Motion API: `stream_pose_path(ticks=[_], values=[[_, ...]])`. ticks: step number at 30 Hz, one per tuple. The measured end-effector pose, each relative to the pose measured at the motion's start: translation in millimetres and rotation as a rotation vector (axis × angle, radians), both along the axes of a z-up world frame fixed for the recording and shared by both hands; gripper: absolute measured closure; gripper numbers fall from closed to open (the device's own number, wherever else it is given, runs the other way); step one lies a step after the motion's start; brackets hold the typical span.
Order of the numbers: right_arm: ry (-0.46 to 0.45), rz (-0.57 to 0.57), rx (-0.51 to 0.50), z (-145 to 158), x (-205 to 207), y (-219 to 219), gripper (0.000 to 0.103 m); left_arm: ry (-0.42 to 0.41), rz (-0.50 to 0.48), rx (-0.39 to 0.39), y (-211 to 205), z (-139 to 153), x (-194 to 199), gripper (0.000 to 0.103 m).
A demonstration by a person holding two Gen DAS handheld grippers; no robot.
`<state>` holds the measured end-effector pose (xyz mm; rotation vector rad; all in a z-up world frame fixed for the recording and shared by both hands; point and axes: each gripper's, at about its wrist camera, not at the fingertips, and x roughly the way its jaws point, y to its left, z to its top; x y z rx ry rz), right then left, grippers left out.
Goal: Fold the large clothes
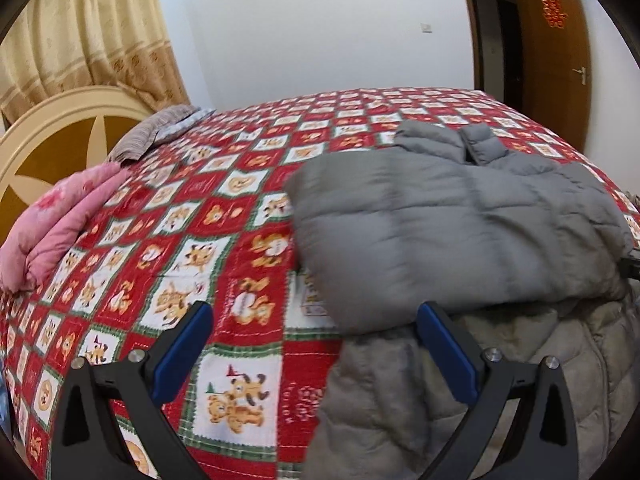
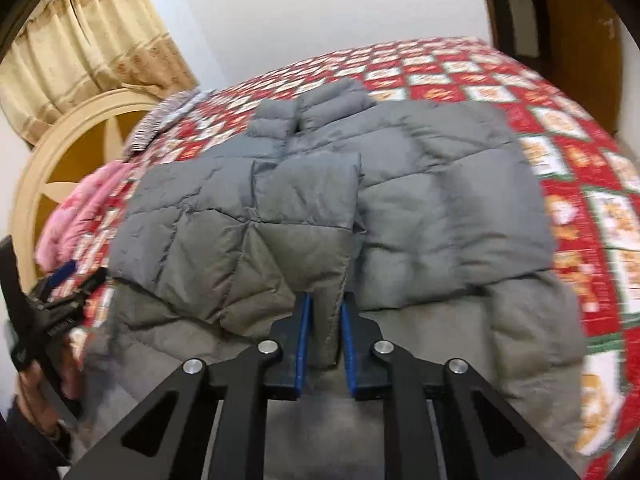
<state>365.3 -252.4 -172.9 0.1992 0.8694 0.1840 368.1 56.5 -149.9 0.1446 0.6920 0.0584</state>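
1. Our right gripper [image 2: 325, 322] pinches the grey puffer jacket's [image 2: 304, 200] sleeve edge.
2. Our left gripper [image 1: 314, 330] gapes empty beside the jacket.
3. We see the jacket on a red checked bedspread [image 1: 224, 216], seemingly partly folded, near a curtain [image 1: 88, 32].

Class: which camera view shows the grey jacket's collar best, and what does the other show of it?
The right wrist view: the collar sits mid-frame, both halves visible above the jacket. The left wrist view shows it off-centre and partly hidden.

Even, soft indoor light, no glare or hard shadows. Both fisheye views bend strongly toward dark rims. Motion blur smears the grey jacket [image 1: 460, 232] at 3 o'clock.
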Motion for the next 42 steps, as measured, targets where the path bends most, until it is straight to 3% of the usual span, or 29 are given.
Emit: stream_pose_path(ticks=[2,7,15,16,17,18,22,25,33,36,42], values=[[0.000,-0.040,-0.034,0,-4,-11,0.093,0.007,0.013,-0.011,2,1,3,0.000],[0.015,-0.050,-0.010,2,-5,-24,0.093,0.007,0.041,-0.052,14,8,3,0.000],[0.021,-0.050,-0.181,2,-20,-18,0.093,0.011,0.059,-0.006,18,18,16,0.000],[0.017,-0.059,-0.199,4,-21,-18,0.082,0.009,0.054,-0.007,16,21,17,0.000],[0.017,-0.071,-0.208,7,-21,-18,0.057,-0.002,0.042,-0.010,10,27,19,0.000],[0.006,-0.092,-0.203,14,-23,-21,0.049,-0.014,0.031,-0.012,6,33,20,0.000],[-0.116,-0.207,-0.193,53,-29,-28,0.047,-0.062,-0.032,-0.037,-22,50,27,0.000],[-0.162,-0.167,-0.114,69,-16,-13,0.047,-0.073,-0.107,-0.042,-49,47,40,0.000],[-0.069,-0.107,-0.093,29,50,29,0.047,0.051,-0.094,-0.037,-68,-6,77,0.000],[-0.046,-0.111,-0.116,8,60,31,0.047,0.090,-0.077,-0.041,-63,-27,82,0.000],[-0.053,-0.094,-0.140,-18,61,30,0.046,0.122,-0.075,-0.103,-61,-41,85,0.000]])
